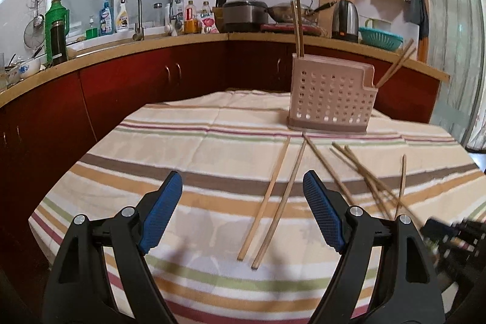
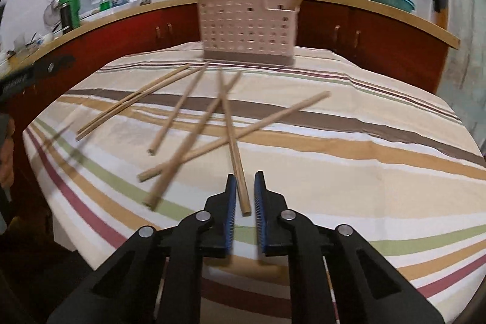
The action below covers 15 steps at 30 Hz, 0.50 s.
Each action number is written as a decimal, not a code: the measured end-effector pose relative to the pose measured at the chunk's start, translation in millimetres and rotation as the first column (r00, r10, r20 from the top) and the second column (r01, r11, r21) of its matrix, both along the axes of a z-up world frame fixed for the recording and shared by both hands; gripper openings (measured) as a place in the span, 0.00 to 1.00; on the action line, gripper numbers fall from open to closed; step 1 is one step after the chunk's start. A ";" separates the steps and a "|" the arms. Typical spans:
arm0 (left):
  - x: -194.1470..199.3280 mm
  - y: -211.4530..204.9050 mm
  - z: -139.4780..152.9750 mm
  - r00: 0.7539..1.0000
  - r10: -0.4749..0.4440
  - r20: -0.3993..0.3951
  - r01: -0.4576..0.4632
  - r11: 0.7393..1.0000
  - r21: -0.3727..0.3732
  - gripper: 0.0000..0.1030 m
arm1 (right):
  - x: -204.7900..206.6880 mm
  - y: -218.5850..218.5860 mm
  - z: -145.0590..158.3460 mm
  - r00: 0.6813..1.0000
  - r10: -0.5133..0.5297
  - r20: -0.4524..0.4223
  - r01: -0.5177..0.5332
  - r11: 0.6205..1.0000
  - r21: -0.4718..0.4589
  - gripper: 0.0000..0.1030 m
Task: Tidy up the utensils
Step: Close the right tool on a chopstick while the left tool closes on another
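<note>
Several wooden chopsticks lie scattered on the striped tablecloth. A pink perforated utensil holder stands at the far side, with chopsticks upright in it; it also shows in the right wrist view. My left gripper is open and empty, above the cloth, with two chopsticks lying between its fingers' line. My right gripper is nearly closed, its blue pads on either side of the near end of one chopstick, with small gaps still showing. The right gripper body is blurred at the left view's right edge.
A curved wooden counter with red cabinets runs behind the table, holding a sink tap, bottles, pots, a kettle and a teal basket. The table's near edge drops off at the left and front. A hand shows at the right view's left edge.
</note>
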State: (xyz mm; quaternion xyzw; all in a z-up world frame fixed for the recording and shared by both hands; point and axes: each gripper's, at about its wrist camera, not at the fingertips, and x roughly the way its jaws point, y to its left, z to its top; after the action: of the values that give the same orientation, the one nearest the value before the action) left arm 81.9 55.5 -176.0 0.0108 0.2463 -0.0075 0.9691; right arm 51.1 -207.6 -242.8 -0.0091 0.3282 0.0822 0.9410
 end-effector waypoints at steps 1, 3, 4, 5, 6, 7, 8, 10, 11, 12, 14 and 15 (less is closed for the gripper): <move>-1.3 0.1 -3.8 1.000 -0.002 -0.011 0.002 1.000 0.006 0.77 | 0.1 -4.3 0.1 1.000 -0.010 0.001 0.010 1.000 -0.002 0.10; -3.4 0.9 -10.2 1.000 -0.004 -0.028 0.004 1.000 0.013 0.77 | 0.5 -10.4 0.5 1.000 -0.026 0.003 0.026 1.000 -0.007 0.09; -4.4 1.8 -14.3 0.999 -0.006 -0.039 0.006 1.000 0.019 0.77 | 1.0 -13.4 0.8 0.999 -0.033 0.004 0.033 0.999 -0.006 0.09; -4.7 1.9 -17.7 0.999 -0.006 -0.049 0.007 1.000 0.025 0.77 | 1.3 -18.4 0.8 0.999 -0.045 0.003 0.045 0.999 -0.002 0.08; -4.7 1.9 -19.1 0.999 -0.006 -0.052 0.008 1.000 0.028 0.77 | 1.6 -23.4 0.9 0.998 -0.057 0.001 0.057 0.998 0.001 0.07; -4.8 2.3 -22.1 0.998 -0.007 -0.059 0.009 0.999 0.033 0.77 | 1.8 -27.9 1.2 0.998 -0.070 0.001 0.070 0.998 0.002 0.07; -4.8 2.6 -24.3 0.998 -0.008 -0.064 0.010 0.999 0.036 0.76 | 2.1 -31.8 1.1 0.997 -0.078 0.000 0.078 0.997 0.002 0.07; -3.2 3.4 -29.8 0.997 -0.014 -0.080 0.017 0.999 0.038 0.71 | 2.0 -38.3 0.9 0.996 -0.093 0.000 0.093 0.996 0.006 0.07; -1.9 3.1 -32.5 0.996 -0.014 -0.090 0.018 0.999 0.040 0.69 | 1.9 -39.8 0.9 0.995 -0.095 0.000 0.095 0.995 0.007 0.07; -1.0 2.5 -34.4 0.995 -0.018 -0.098 0.022 0.999 0.039 0.64 | 1.7 -40.5 0.6 0.995 -0.096 0.001 0.096 0.995 0.007 0.07; 1.0 -0.5 -38.6 0.992 -0.036 -0.117 0.041 0.999 0.035 0.59 | 1.7 -40.3 0.5 0.995 -0.095 0.001 0.095 0.995 0.008 0.07; 1.5 -3.0 -41.1 0.991 -0.052 -0.125 0.057 0.998 0.034 0.57 | 1.8 -40.1 0.4 0.996 -0.094 0.002 0.094 0.996 0.007 0.07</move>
State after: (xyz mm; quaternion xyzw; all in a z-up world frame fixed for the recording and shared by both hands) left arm 83.5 52.5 -217.0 0.0351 0.3059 -0.0300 0.9509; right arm 52.9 -247.7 -242.4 0.0096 0.3268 0.0390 0.9443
